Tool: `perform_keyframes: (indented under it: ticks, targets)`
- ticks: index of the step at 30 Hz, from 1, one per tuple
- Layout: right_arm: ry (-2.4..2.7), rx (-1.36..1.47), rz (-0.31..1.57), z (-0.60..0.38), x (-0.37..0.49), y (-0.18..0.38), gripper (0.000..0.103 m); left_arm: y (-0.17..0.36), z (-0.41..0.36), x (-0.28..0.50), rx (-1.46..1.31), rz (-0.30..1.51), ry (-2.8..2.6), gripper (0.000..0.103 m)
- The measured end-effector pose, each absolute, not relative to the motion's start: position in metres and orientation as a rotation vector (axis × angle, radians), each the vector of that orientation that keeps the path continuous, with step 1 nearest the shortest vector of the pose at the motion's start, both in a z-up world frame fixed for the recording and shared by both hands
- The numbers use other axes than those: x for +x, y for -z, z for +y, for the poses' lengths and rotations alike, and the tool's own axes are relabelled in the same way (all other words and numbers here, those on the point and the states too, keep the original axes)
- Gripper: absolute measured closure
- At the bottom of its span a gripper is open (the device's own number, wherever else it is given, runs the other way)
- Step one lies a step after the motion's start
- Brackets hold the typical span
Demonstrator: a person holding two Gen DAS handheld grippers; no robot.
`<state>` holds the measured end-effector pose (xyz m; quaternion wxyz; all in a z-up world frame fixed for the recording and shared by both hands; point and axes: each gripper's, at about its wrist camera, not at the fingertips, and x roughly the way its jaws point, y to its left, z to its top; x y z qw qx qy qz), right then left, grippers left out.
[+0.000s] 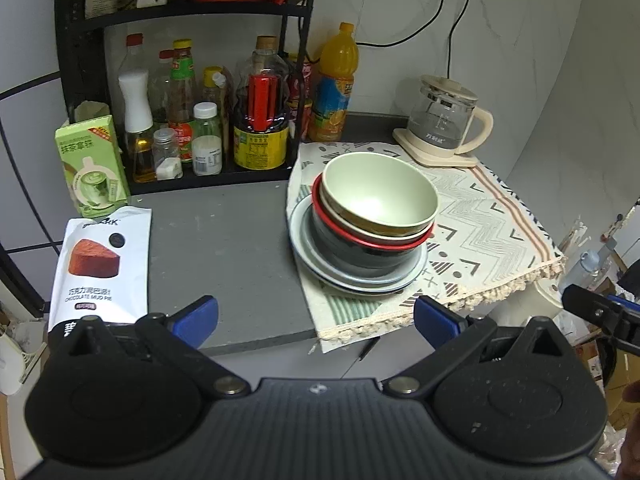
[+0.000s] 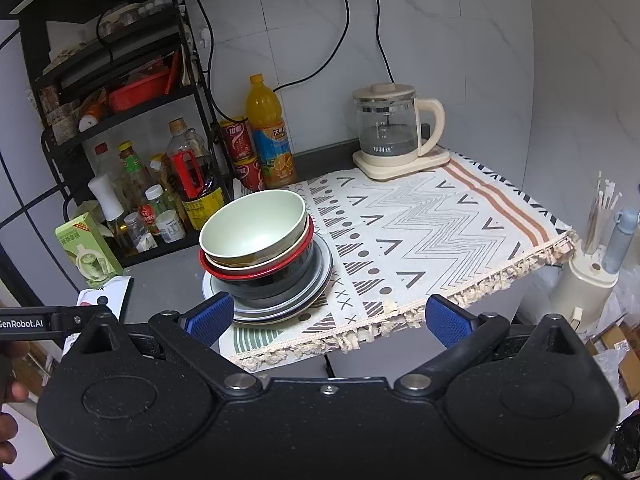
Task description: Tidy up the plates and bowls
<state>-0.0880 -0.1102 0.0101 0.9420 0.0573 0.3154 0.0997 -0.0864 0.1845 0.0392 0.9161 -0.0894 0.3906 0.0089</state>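
Bowls [image 1: 378,200] sit stacked on plates [image 1: 304,248], beyond both grippers' spread, empty jaws.

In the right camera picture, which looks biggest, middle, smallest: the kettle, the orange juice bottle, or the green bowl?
1. Green bowl, though it sits closest to the camera.
2. Kettle.
3. Orange juice bottle, taller but slimmer than the kettle, so these two are close.

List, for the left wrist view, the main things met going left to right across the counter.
Chocolate mud pie packet → green matcha box → stack of bowls and plates → glass kettle.
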Motion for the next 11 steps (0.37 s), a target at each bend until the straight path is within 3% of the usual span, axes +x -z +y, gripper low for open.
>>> perform_keyframes:
  ticks: [11]
  targets:
    - [-0.200, 0.144, 0.628, -0.1063, -0.0888, -0.0079, 0.000, -0.0370, 0.1756, -0.0828, -0.153, 0.803, 0.015, 0.000]
